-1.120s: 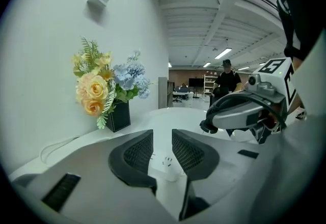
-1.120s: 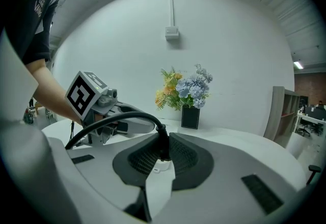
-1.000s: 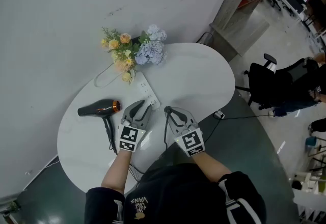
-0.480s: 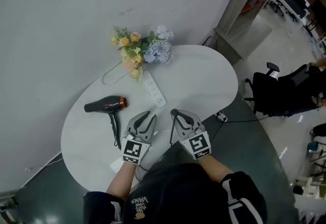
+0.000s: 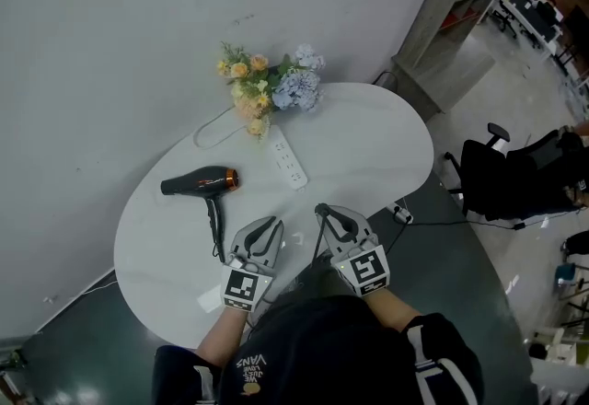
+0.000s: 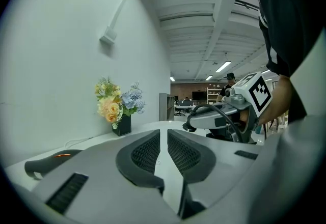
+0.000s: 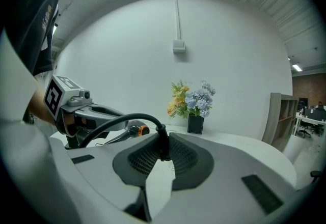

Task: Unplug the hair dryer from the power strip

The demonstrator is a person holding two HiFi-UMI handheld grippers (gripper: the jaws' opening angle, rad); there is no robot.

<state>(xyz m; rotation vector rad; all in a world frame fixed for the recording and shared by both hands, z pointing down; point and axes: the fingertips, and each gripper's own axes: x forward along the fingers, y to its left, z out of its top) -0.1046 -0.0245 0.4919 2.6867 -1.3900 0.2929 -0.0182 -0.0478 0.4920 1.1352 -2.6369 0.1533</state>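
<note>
A black hair dryer (image 5: 198,182) with an orange ring lies on the white table (image 5: 368,145), left of the white power strip (image 5: 288,162). My right gripper (image 5: 324,212) hovers near the table's front edge, clear of the strip. It is shut on the dryer's black plug (image 7: 162,144), whose cord (image 7: 117,121) arcs off to the left. My left gripper (image 5: 269,226) hangs beside it. Its jaws are closing with a narrow gap and nothing between them (image 6: 163,134). In the right gripper view the dryer's ring (image 7: 140,129) shows behind the cord.
A vase of yellow and blue flowers (image 5: 267,86) stands at the table's back edge against the wall. The strip's white cable (image 5: 216,127) loops beside the vase. A black office chair (image 5: 515,178) and a grey cabinet (image 5: 451,26) stand to the right.
Both grippers have drawn back from the power strip toward the table's near edge, the right one keeping the plug. The left jaws have narrowed.
</note>
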